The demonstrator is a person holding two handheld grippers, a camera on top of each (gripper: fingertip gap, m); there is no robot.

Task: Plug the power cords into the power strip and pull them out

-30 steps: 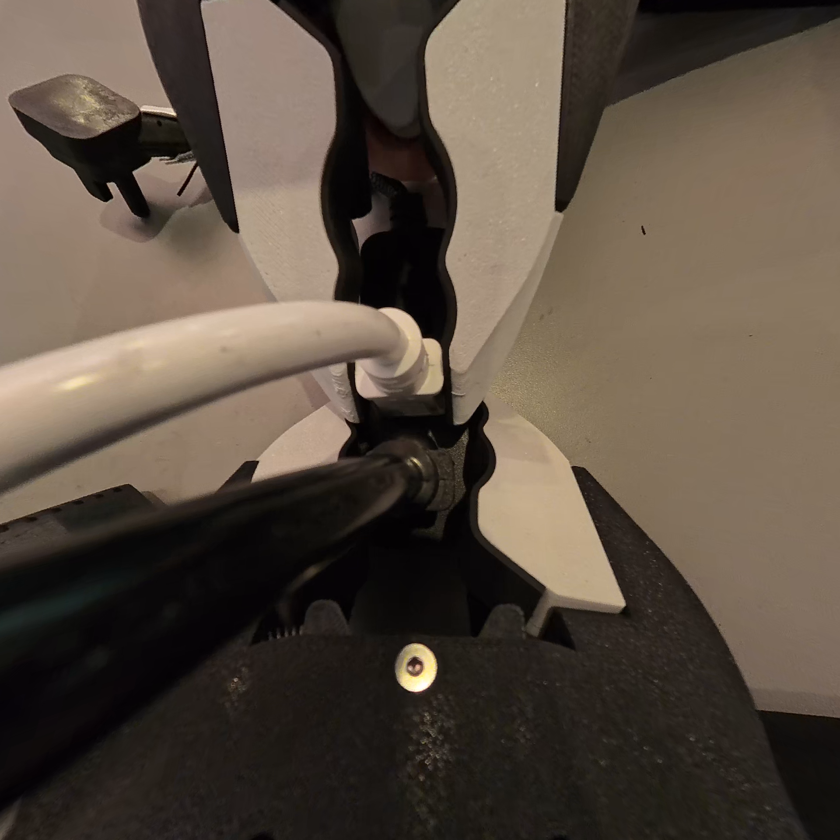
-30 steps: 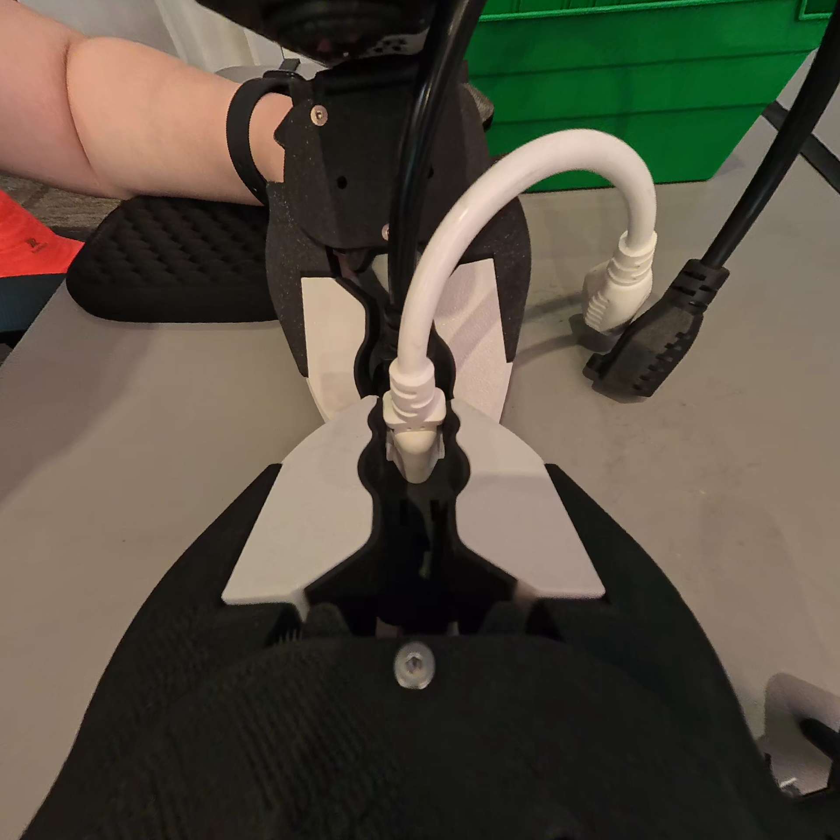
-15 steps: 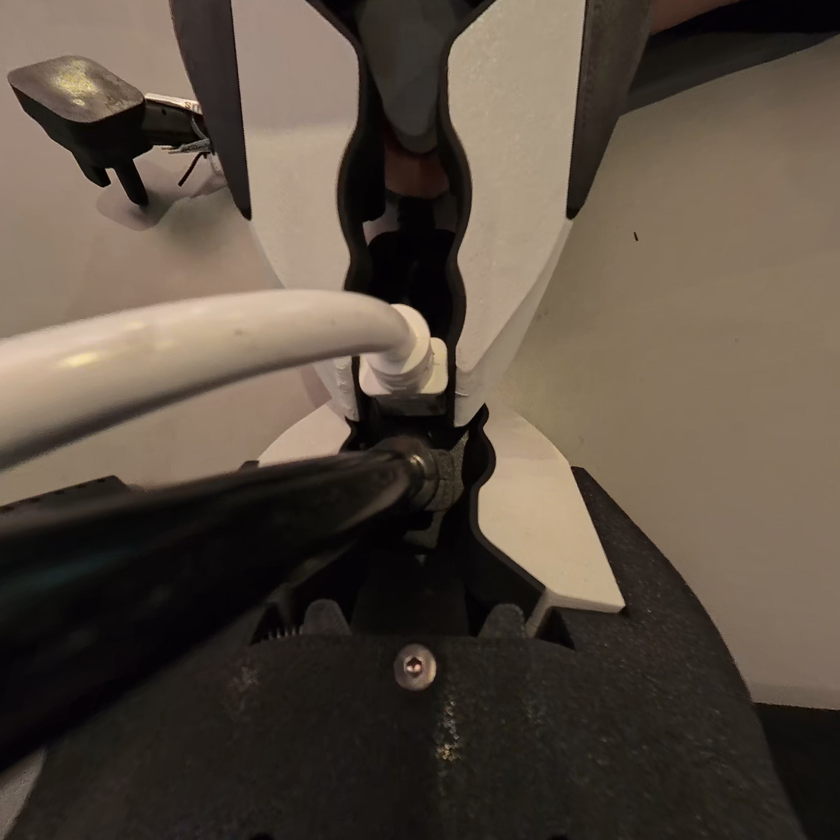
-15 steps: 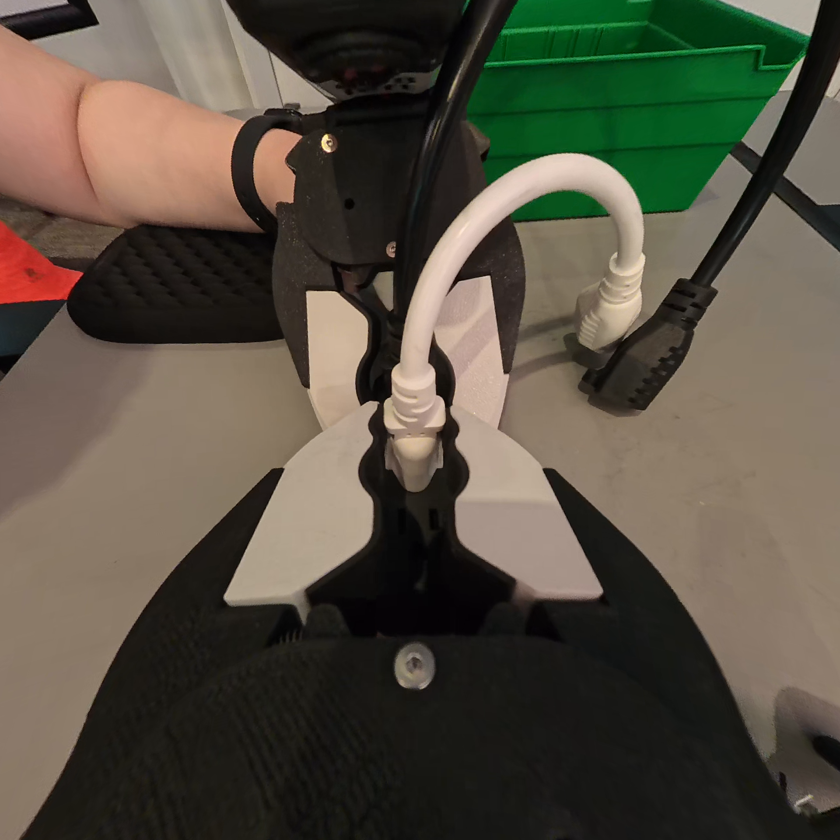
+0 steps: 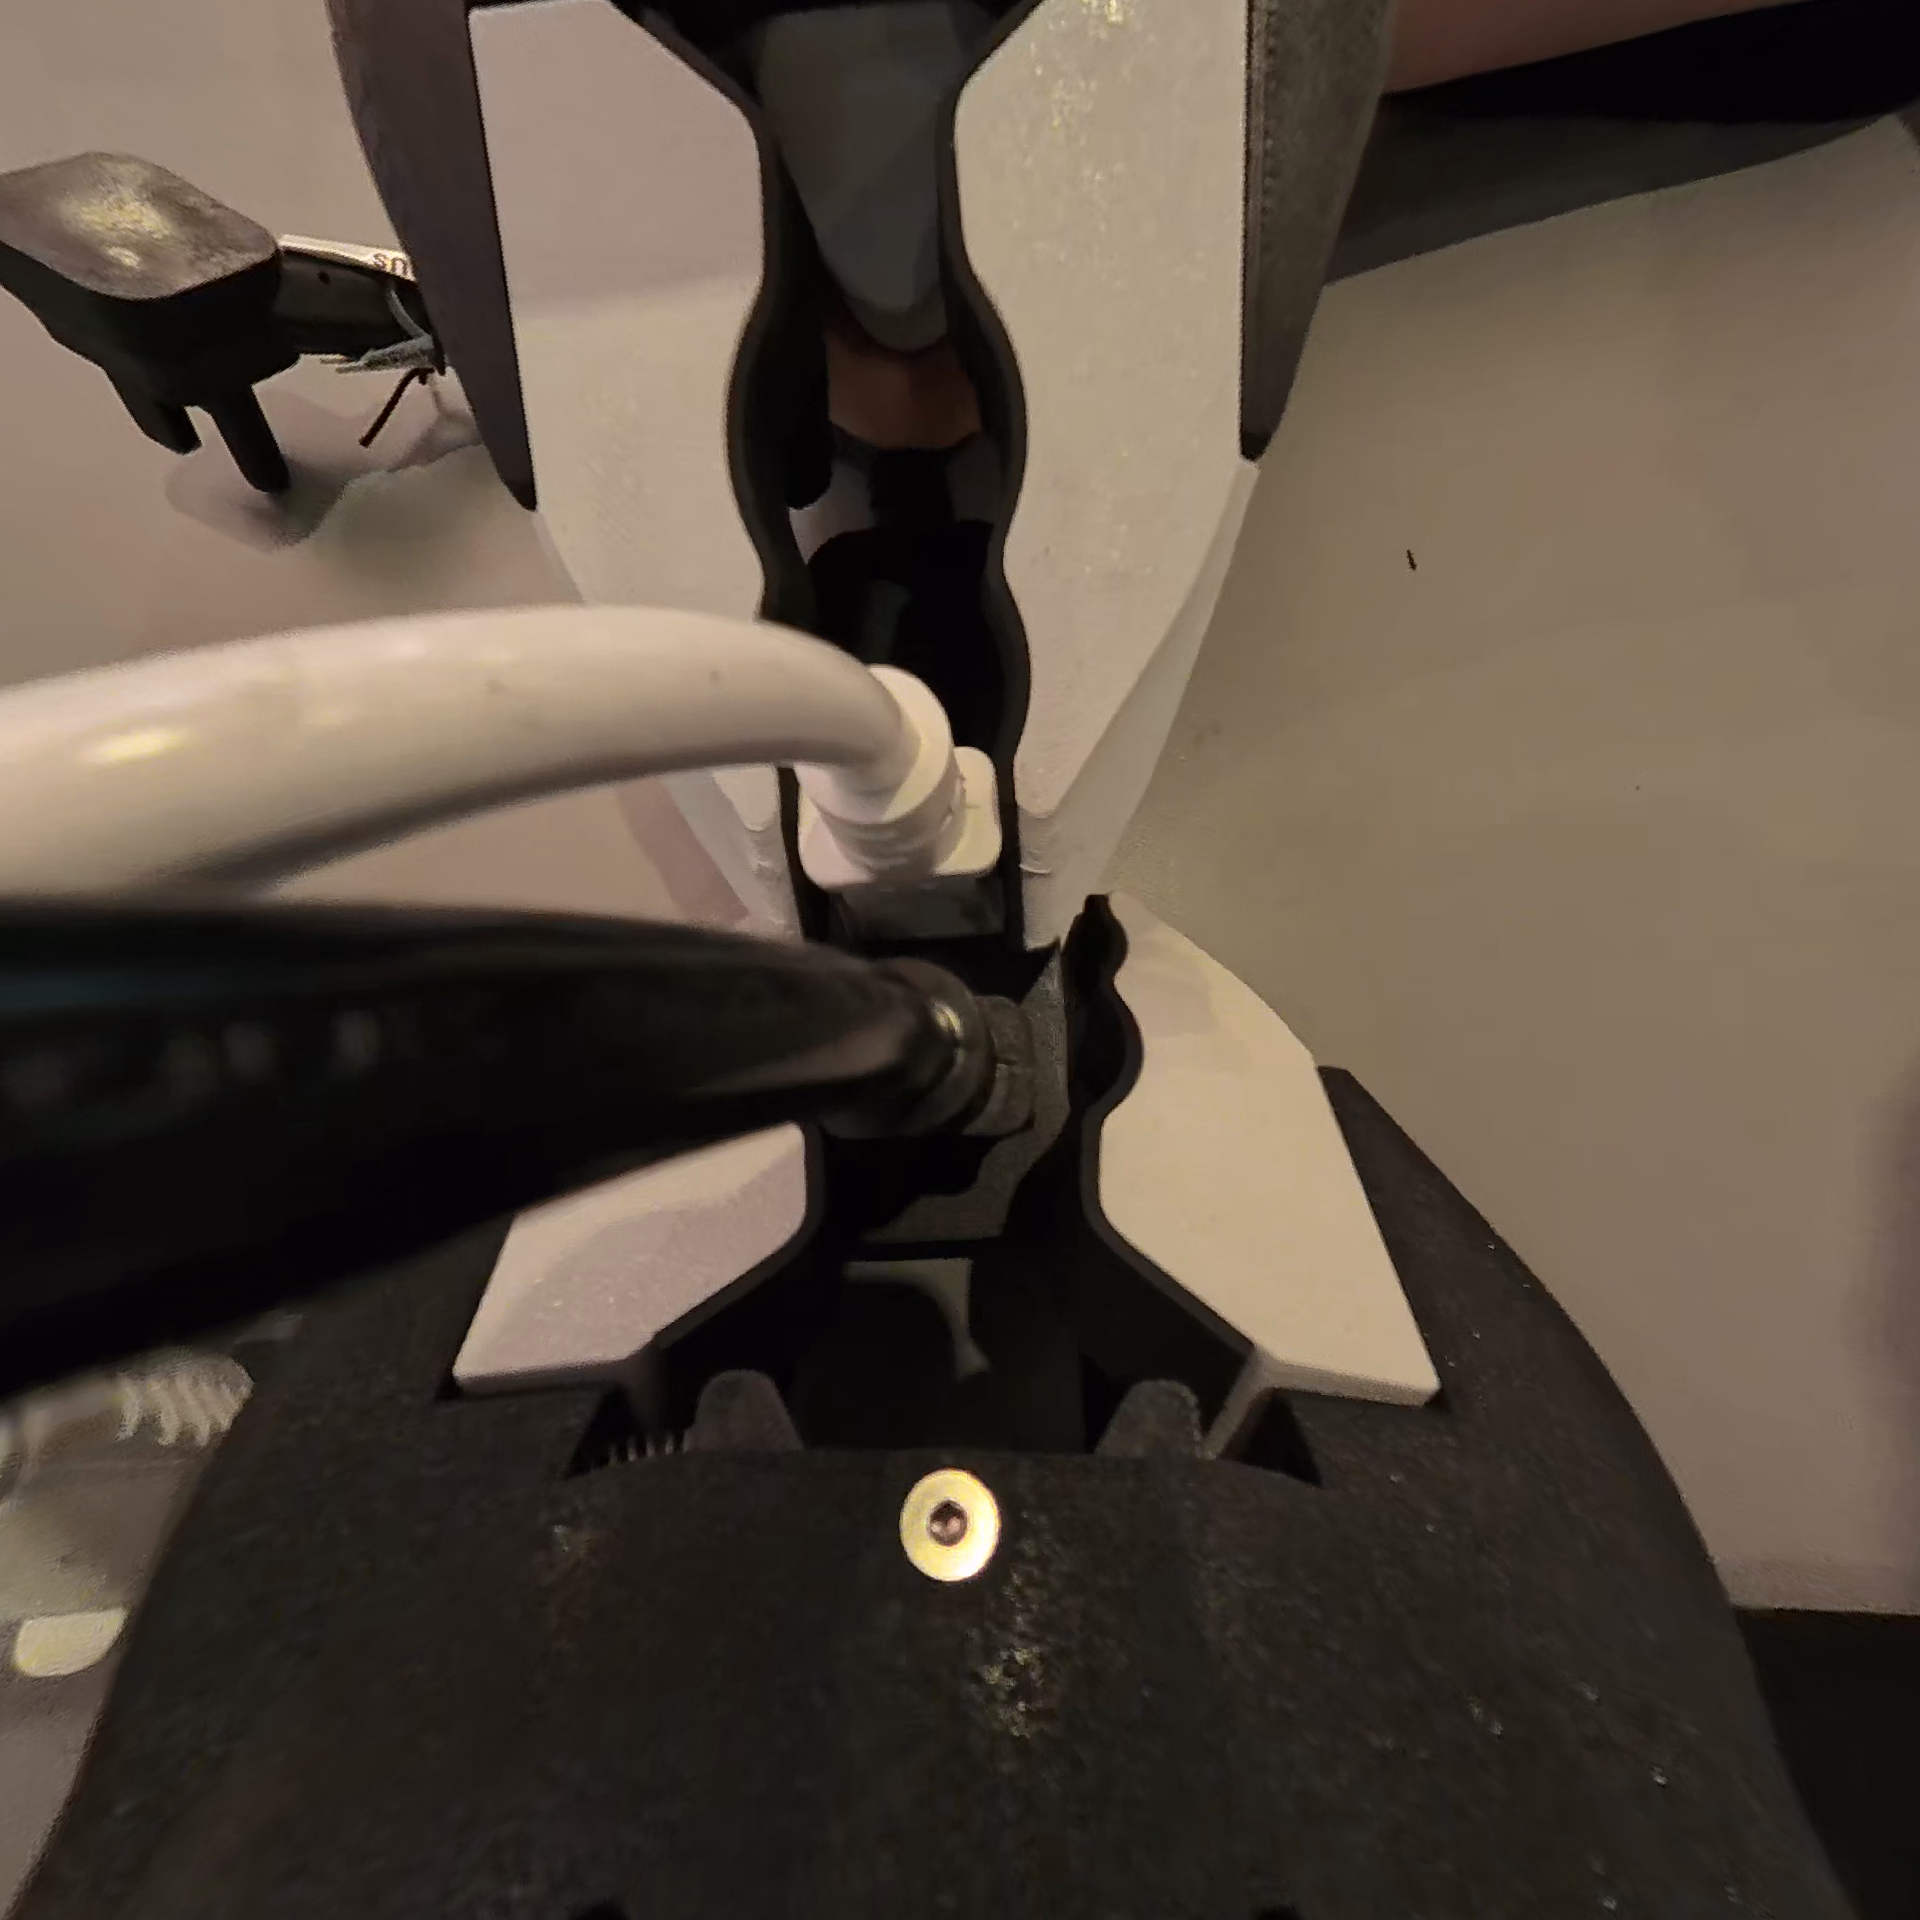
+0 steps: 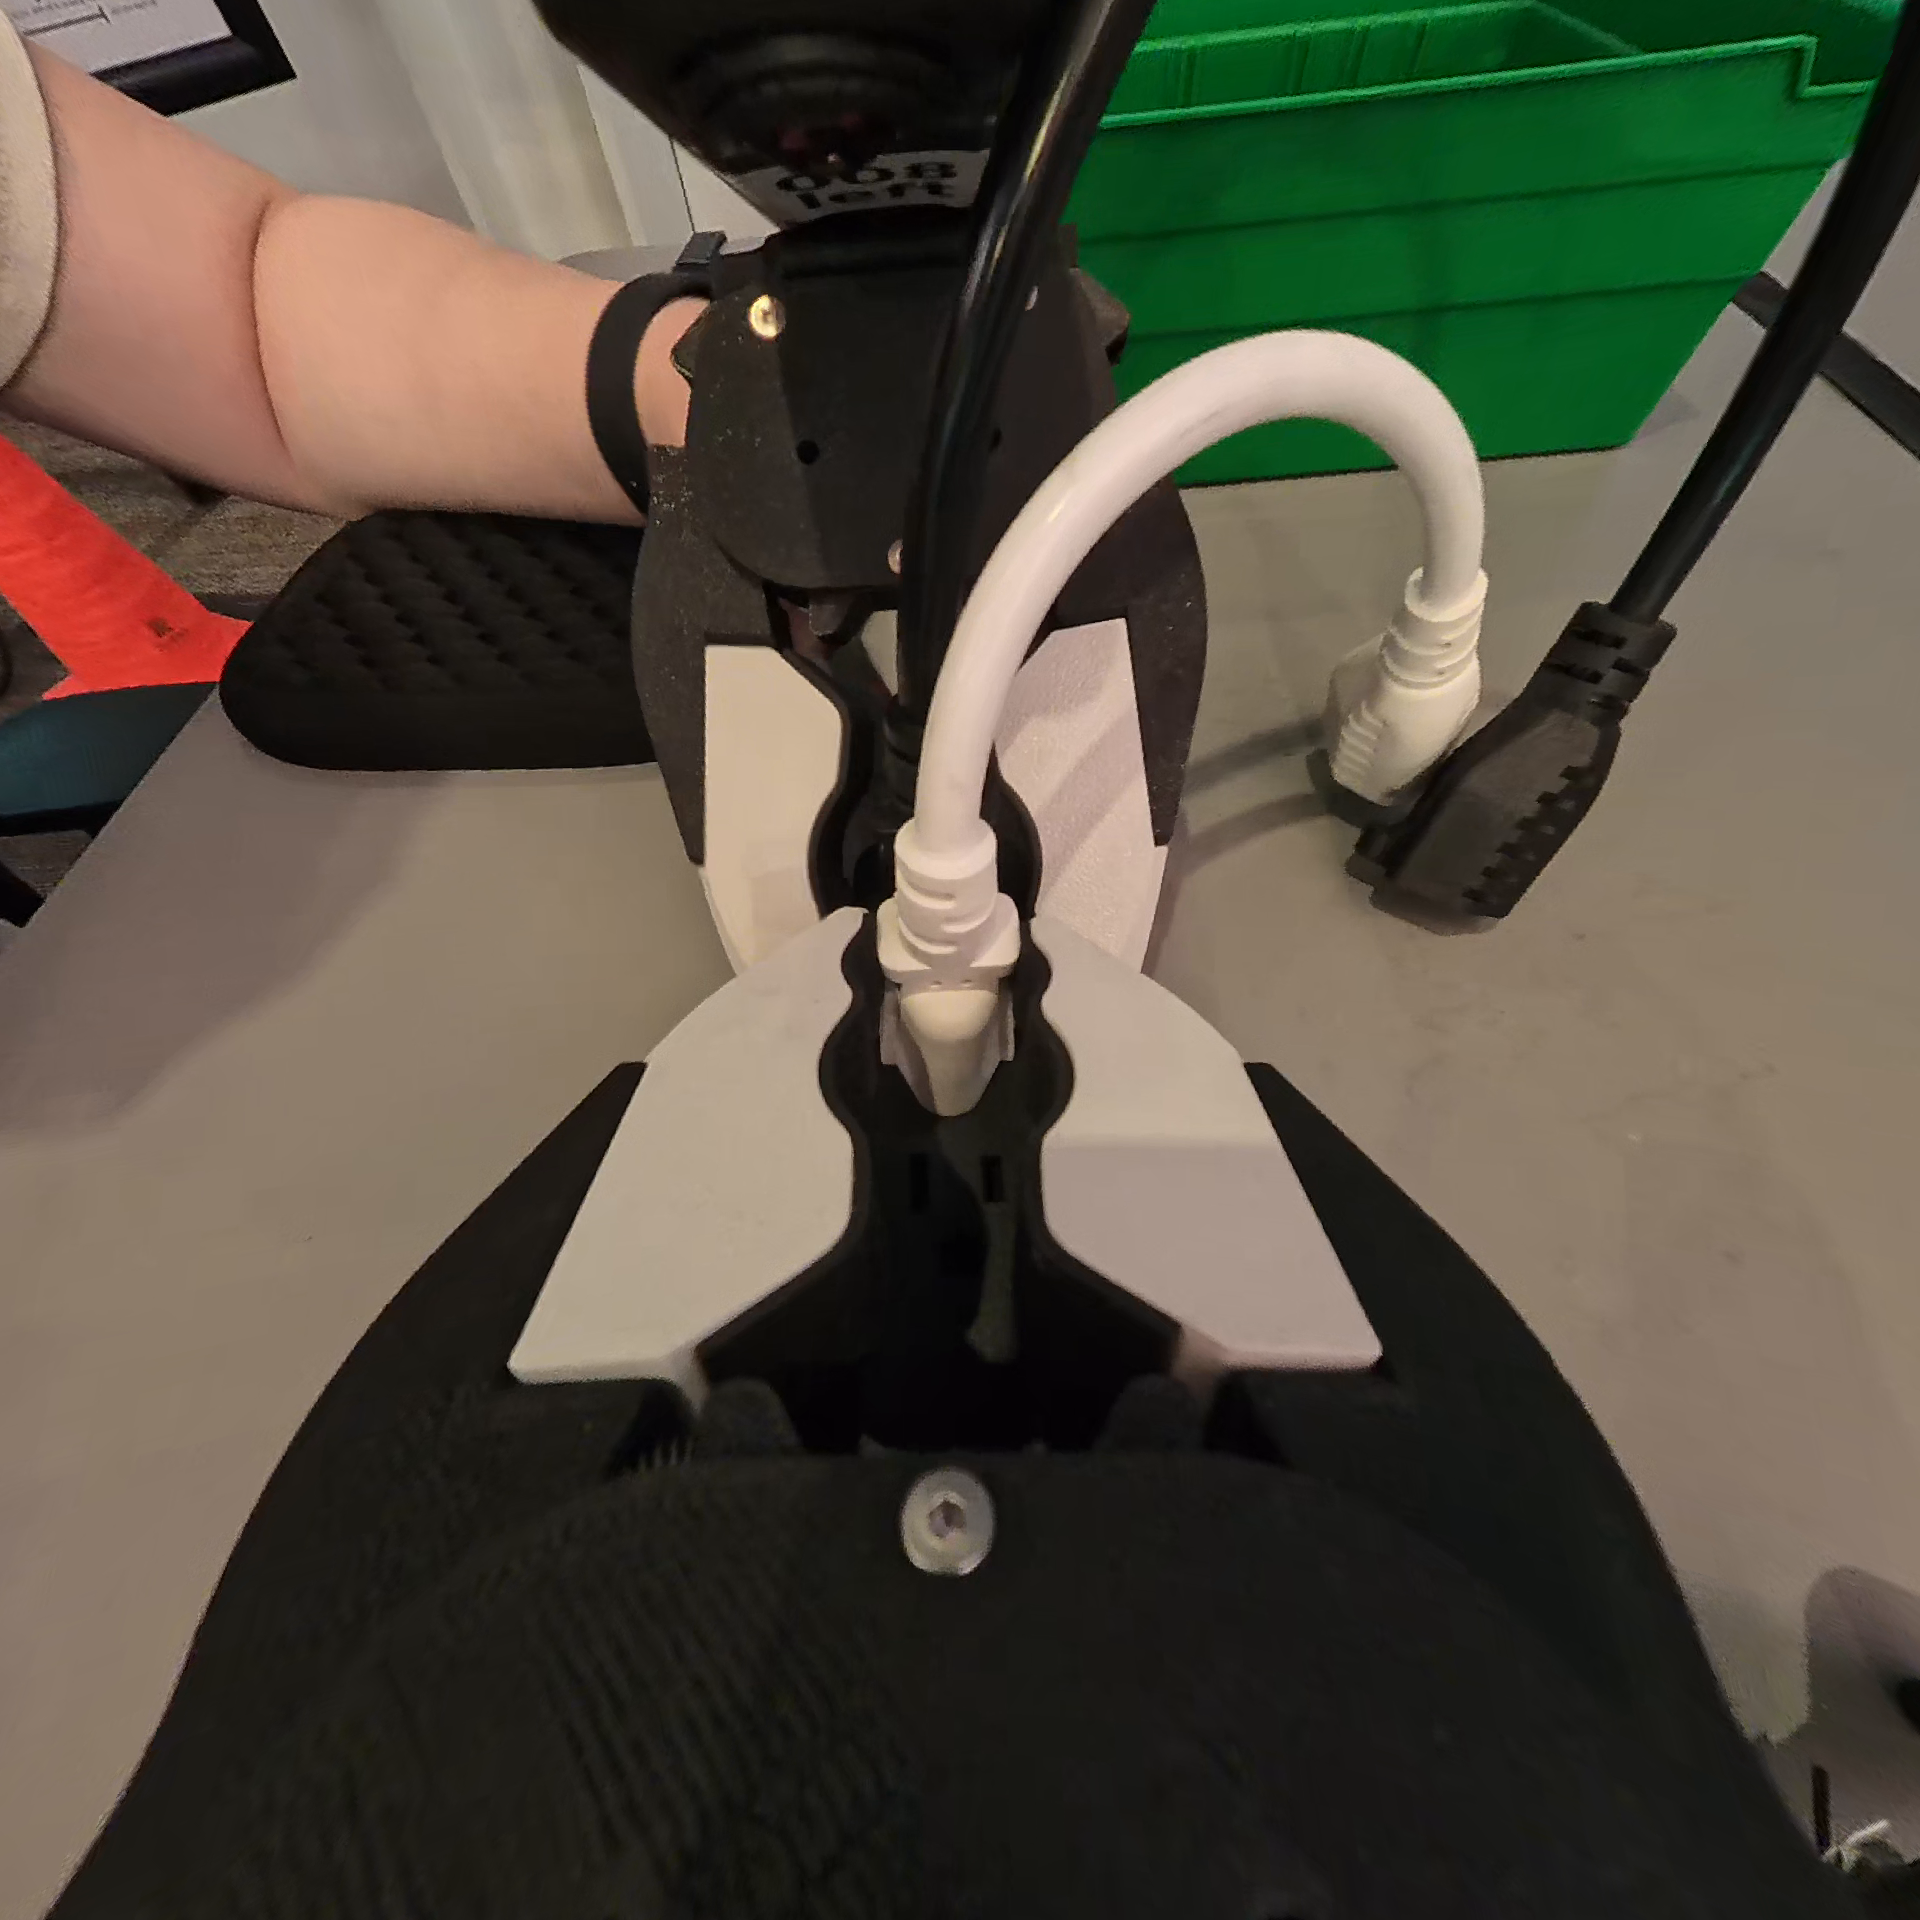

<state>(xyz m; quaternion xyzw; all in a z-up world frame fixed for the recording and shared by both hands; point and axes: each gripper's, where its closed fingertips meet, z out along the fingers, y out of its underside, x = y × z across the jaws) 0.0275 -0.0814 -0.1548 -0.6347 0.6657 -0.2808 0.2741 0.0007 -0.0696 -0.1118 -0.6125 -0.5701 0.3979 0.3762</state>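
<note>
**Two grippers meeting tip to tip over a white plug and a black power strip**

Grey worktop (image 6: 364,1039) carries the scene, with one green plastic bin (image 6: 1455,260) at its far edge and one black mesh pad (image 6: 436,644) at the left. Two grippers appear, facing each other with their tips nearly touching. Two cords are in play: one short white cord (image 6: 1226,416) with a moulded white plug at each end, and one thick black cord (image 5: 416,1039). A second black cord (image 6: 1766,416) descends at the right to a ribbed black connector (image 6: 1507,790) lying on the worktop, where the far white plug (image 6: 1413,696) rests against it.

The near white plug (image 6: 945,966) has a ribbed strain relief and a rounded body; it stands upright between the tips of the right gripper (image 6: 945,1029), whose fingers are closed against its sides. Below it lies the dark face of the power strip (image 6: 956,1184), showing one pair of slots; whether the prongs are seated cannot be told.

The left gripper (image 5: 935,1049) has its fingers drawn close about the black end of the strip where the black cord enters. One loose black plug (image 5: 145,281) with prongs downward lies at the upper left of the left wrist view. A bare forearm with a dark wristband (image 6: 618,384) backs the left gripper.
</note>
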